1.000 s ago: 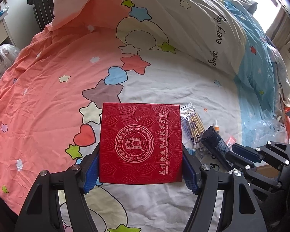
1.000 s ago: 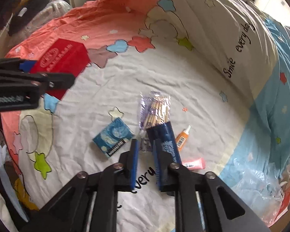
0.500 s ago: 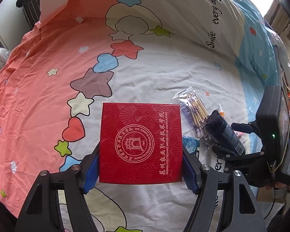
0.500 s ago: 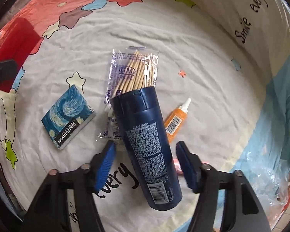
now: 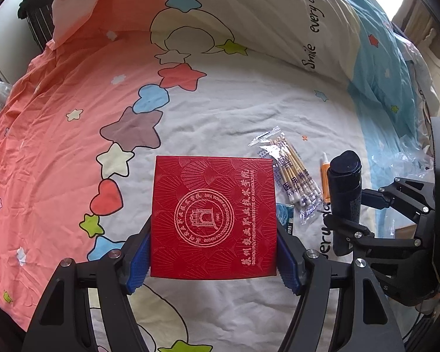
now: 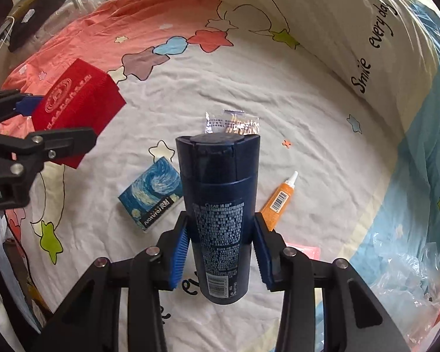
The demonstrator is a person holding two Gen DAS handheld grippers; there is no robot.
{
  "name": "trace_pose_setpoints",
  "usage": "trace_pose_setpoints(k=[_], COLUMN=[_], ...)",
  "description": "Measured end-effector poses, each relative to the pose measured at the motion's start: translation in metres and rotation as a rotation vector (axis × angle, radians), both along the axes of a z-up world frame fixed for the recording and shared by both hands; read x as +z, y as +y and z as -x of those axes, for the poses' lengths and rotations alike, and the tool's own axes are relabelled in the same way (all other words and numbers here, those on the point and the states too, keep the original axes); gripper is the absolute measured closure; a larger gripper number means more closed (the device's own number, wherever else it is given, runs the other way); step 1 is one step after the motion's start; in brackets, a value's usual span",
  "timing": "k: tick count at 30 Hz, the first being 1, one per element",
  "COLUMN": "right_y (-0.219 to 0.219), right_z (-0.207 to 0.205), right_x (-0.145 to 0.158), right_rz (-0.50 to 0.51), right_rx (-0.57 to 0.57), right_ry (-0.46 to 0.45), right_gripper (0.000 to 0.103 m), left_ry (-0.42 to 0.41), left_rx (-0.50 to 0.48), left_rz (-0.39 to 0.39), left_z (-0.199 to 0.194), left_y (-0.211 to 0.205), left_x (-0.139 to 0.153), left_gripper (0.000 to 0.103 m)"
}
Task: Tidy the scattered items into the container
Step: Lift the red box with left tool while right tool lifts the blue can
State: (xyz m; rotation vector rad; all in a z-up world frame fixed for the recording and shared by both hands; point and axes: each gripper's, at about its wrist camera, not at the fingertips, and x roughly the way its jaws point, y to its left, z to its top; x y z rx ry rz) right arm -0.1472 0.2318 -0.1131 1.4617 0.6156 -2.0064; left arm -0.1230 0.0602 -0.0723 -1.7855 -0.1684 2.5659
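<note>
Our left gripper [image 5: 213,259] clamps the red box [image 5: 213,218] by its two sides above the bedspread [image 5: 220,111]; the cotton swab packet [image 5: 290,176] lies just right of it; from the right wrist, our right gripper [image 6: 221,249] is closing, its blue pads against the dark blue bottle [image 6: 218,202], lifted over the orange tube [image 6: 278,202] and the starry-night packet [image 6: 151,196].
</note>
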Motion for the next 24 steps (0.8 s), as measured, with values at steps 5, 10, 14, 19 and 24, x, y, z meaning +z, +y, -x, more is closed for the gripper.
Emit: trace_pose_setpoints(k=[5,10,14,19,24], right_y=[-0.001,0.001,0.005,0.01,0.026], right_z=[-0.016,-0.031,-0.041,-0.047,-0.055], right_x=[0.026,0.042,0.052,0.062,0.081], right_rz=[0.026,0.022,0.025,0.002,0.015], right_rx=[-0.006,-0.008,-0.016,-0.029,-0.062], right_ry=[0.05,0.096,0.107,0.139,0.172], right_gripper=[0.065,0.065,0.065,0.065,0.065], left_ry=[0.011,0.026,0.034,0.049,0.071], left_rx=[-0.009,-0.034,-0.052,-0.078,-0.113], left_rz=[-0.001,0.003,0.003,0.006,0.012], left_z=[-0.002,-0.006,-0.009,-0.012,-0.017], left_y=[0.004,0.012,0.018,0.026,0.038], left_x=[0.009,0.018,0.025,0.037,0.05], left_gripper=[0.03,0.03,0.03,0.03,0.03])
